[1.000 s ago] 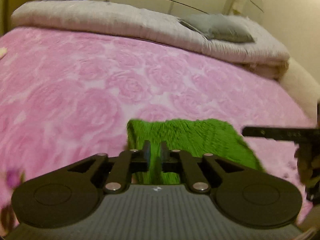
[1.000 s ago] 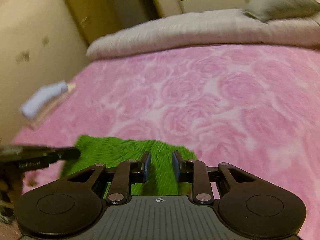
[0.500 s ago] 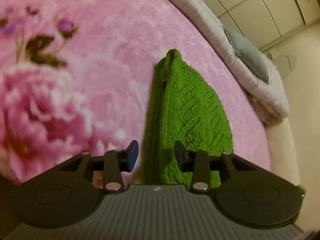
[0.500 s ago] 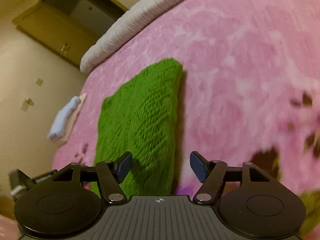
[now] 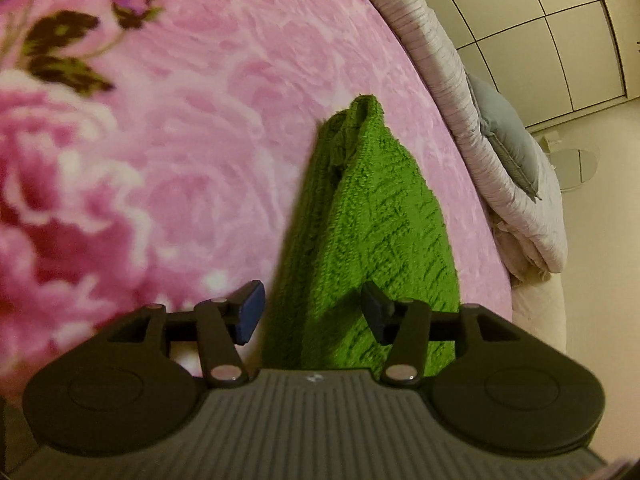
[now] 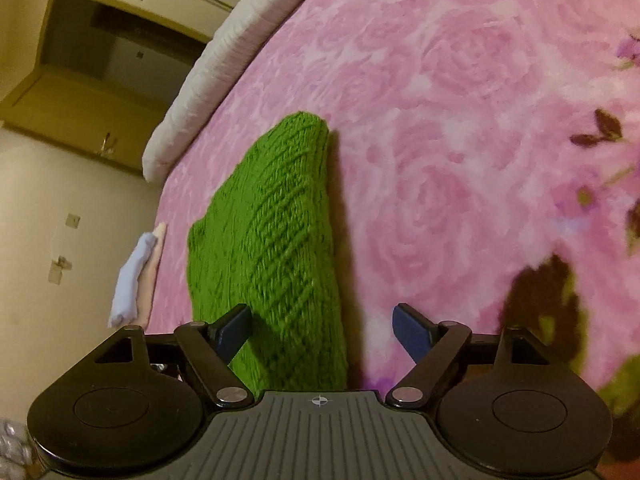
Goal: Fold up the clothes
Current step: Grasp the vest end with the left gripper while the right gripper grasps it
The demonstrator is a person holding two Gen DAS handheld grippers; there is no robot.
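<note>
A folded green knitted garment (image 5: 372,216) lies on the pink rose-patterned bedspread (image 5: 180,140). In the left wrist view my left gripper (image 5: 314,312) is rolled sideways at the garment's near end. Its jaws are opening, the near edge of the knit lies between them, and the blue pads stand clear of it. In the right wrist view the same garment (image 6: 272,240) runs away from my right gripper (image 6: 328,328), whose jaws are also opening and stand wide. The left pad is beside the knit's edge; the right pad is over bare bedspread (image 6: 460,120).
A rolled grey-white duvet (image 5: 460,92) with a grey pillow (image 5: 508,136) lies along the far side of the bed, wardrobe doors behind it. A small light-blue folded cloth (image 6: 132,280) sits at the bed's edge near the wall.
Both grippers have opened from nearly shut and let go of the green garment, which now lies folded on the bed. Both views have rolled strongly sideways and dropped closer to the bedspread.
</note>
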